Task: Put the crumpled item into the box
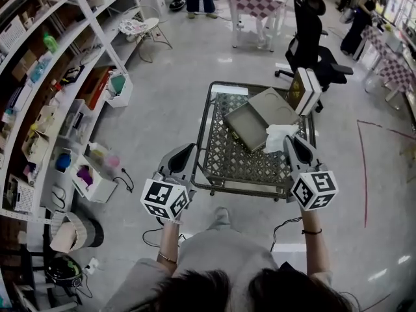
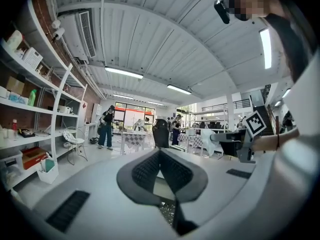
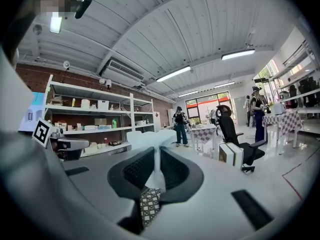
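A white crumpled item [image 1: 279, 135] hangs over the right side of the metal lattice table [image 1: 224, 174], and my right gripper [image 1: 288, 142] is shut on it. In the right gripper view the white crumpled item [image 3: 150, 140] stands pinched between the dark pads [image 3: 137, 171]. The open grey box [image 1: 246, 126] lies on the table just left of the item, its lid [image 1: 273, 104] folded back. My left gripper [image 1: 187, 153] is at the table's front left corner. Its jaws [image 2: 160, 154] are shut with nothing between them.
Two book-like boxes [image 1: 305, 91] stand on the table's far right corner, with a black office chair [image 1: 311, 41] behind them. Shelves [image 1: 45, 77] with bins line the left side. A checked table [image 1: 257, 5] and people are farther back.
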